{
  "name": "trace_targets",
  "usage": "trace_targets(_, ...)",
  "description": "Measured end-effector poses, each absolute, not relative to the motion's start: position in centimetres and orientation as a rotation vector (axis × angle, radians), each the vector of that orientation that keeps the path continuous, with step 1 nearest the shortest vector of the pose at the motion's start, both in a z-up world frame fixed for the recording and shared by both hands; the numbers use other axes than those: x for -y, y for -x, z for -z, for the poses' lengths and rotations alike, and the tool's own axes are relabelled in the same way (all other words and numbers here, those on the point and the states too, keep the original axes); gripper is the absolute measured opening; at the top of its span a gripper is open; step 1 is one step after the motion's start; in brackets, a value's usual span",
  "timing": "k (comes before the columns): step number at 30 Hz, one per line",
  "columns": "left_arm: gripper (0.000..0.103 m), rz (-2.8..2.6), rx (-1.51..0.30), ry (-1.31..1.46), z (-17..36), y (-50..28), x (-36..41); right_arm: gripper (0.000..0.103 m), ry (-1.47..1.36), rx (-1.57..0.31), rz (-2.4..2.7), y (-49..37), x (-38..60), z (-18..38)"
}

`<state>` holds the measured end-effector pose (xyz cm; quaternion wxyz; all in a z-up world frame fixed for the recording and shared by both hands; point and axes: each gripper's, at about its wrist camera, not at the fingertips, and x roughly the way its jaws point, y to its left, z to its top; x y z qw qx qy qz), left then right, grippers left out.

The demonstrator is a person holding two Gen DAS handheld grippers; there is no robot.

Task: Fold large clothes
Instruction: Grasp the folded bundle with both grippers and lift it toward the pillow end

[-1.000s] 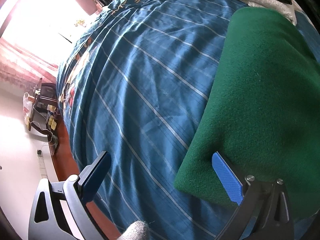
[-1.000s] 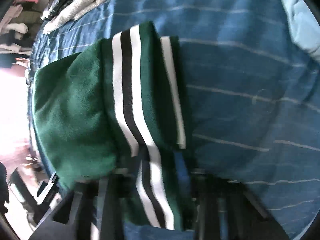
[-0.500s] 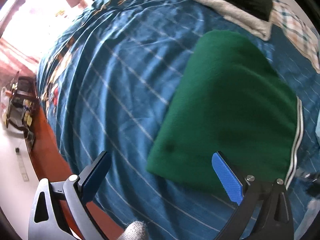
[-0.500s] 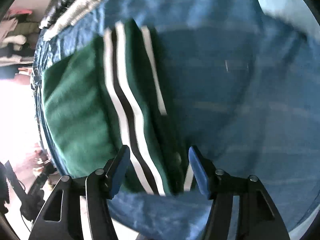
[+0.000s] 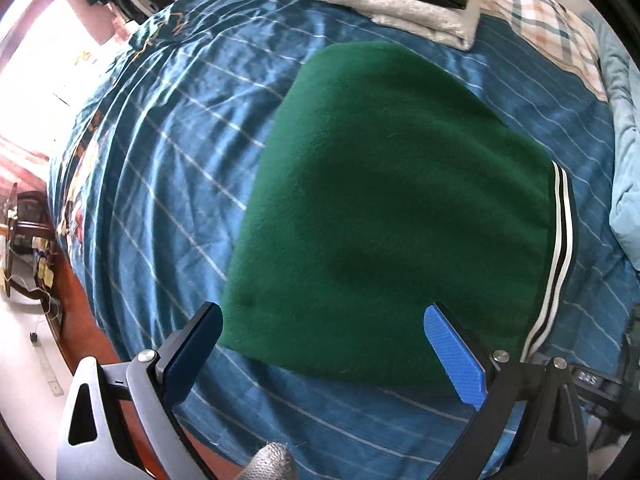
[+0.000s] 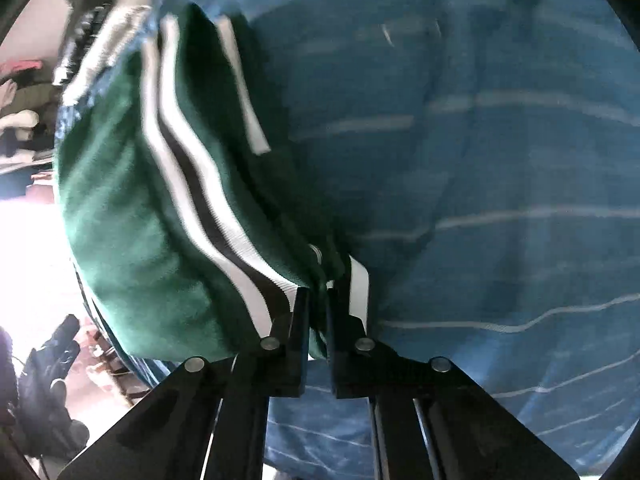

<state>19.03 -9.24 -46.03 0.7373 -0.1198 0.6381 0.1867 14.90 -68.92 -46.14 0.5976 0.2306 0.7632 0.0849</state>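
A folded dark green garment [image 5: 392, 200] with a white and black striped hem [image 5: 562, 240] lies on the blue striped bedspread [image 5: 160, 168]. My left gripper [image 5: 324, 352] is open and empty, hovering just short of the garment's near edge. In the right wrist view the garment [image 6: 132, 248] fills the left side, and my right gripper [image 6: 318, 300] is shut on its striped hem edge [image 6: 224, 240], with green cloth pinched between the jaws.
A stack of folded clothes, white under black [image 5: 400, 4], sits at the far side of the bed. A plaid pillow [image 5: 540, 28] and a light blue blanket [image 5: 624, 184] lie at the right. The wooden bed edge [image 5: 80, 320] and floor are at left.
My right gripper opened half a second ago and has now shut on the striped hem. My left gripper has pulled back and up, so the whole garment now shows.
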Motion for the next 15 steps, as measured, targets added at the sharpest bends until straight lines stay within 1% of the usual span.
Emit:
trace_targets(2,0.103,-0.401,-1.394,0.247,45.8,-19.4,9.1,0.010,-0.513,-1.786,-0.244,-15.8,68.9,45.4)
trace_targets(3,0.103,-0.404,-1.384,0.230,45.6,-19.6,8.9,0.016,-0.518,-1.777,-0.251,-16.3,69.1,44.5)
trace_targets(5,0.103,-0.419,-1.361,0.181,45.3,-20.4,8.0,0.019,-0.511,-1.728,-0.250,-17.6,69.8,42.1)
trace_targets(6,0.103,-0.429,-1.349,0.159,45.4,-20.9,7.3,0.027,-0.502,-1.707,-0.243,-18.1,70.1,41.3)
trace_targets(7,0.103,-0.445,-1.339,0.137,45.5,-21.6,6.3,0.044,-0.496,-1.669,-0.237,-19.0,70.5,40.2)
trace_targets(8,0.103,-0.461,-1.320,0.118,45.6,-22.4,5.2,0.066,-0.507,-1.623,-0.249,-20.3,70.5,39.5)
trace_targets(9,0.103,-0.473,-1.311,0.100,45.8,-23.0,4.5,0.071,-0.518,-1.589,-0.258,-21.6,70.3,39.1)
trace_targets(13,0.103,-0.496,-1.298,0.022,47.6,-26.5,0.9,0.071,-0.537,-1.528,-0.268,-27.7,69.0,40.6)
trace_targets(15,0.103,-0.478,-1.301,0.002,48.6,-27.9,-0.1,0.071,-0.576,-1.537,-0.310,-31.1,65.7,42.1)
